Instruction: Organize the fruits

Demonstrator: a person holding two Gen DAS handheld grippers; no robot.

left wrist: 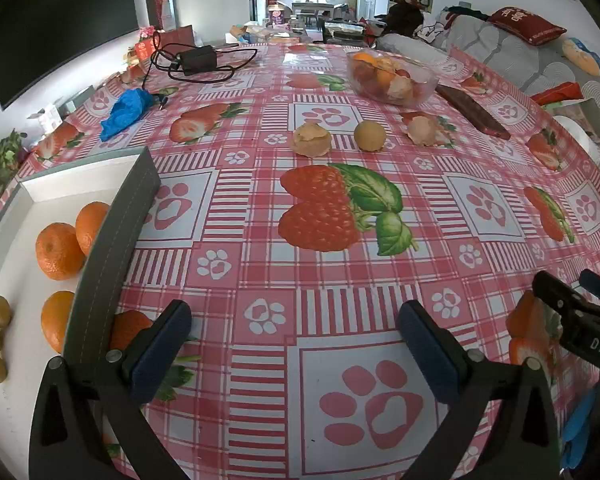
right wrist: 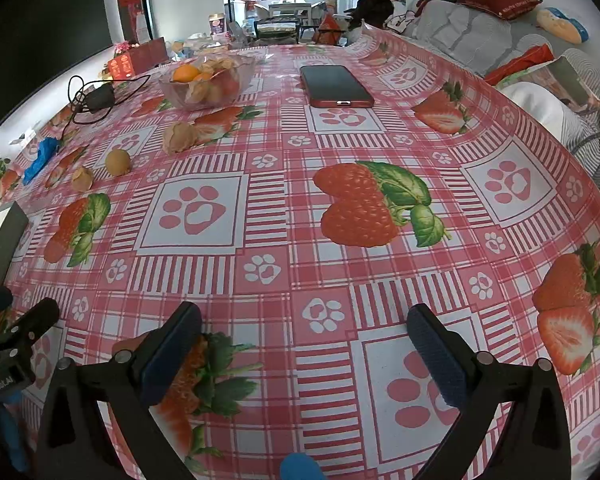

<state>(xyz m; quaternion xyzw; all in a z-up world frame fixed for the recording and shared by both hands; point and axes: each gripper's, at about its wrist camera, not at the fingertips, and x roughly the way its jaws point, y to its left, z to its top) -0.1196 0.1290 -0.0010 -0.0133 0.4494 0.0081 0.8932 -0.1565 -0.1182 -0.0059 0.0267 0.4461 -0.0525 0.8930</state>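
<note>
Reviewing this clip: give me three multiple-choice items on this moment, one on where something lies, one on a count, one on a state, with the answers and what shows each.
1. Where does the phone lie?
A. flat on the tablecloth, beside the glass bowl
B. inside the white tray
C. between the right gripper's fingers

2. How many fruits lie loose on the tablecloth in front of the glass bowl?
A. one
B. three
C. six

3. How does the left gripper stand?
A. shut on an orange
B. shut on nothing
C. open, nothing between its fingers

Answers:
1 A, the right wrist view shows it lying screen up on the cloth, right of the bowl.
2 B, two husked fruits and one round yellow one sit in a row.
3 C, only bare cloth shows between the spread pads; the oranges lie in the white tray.
</note>
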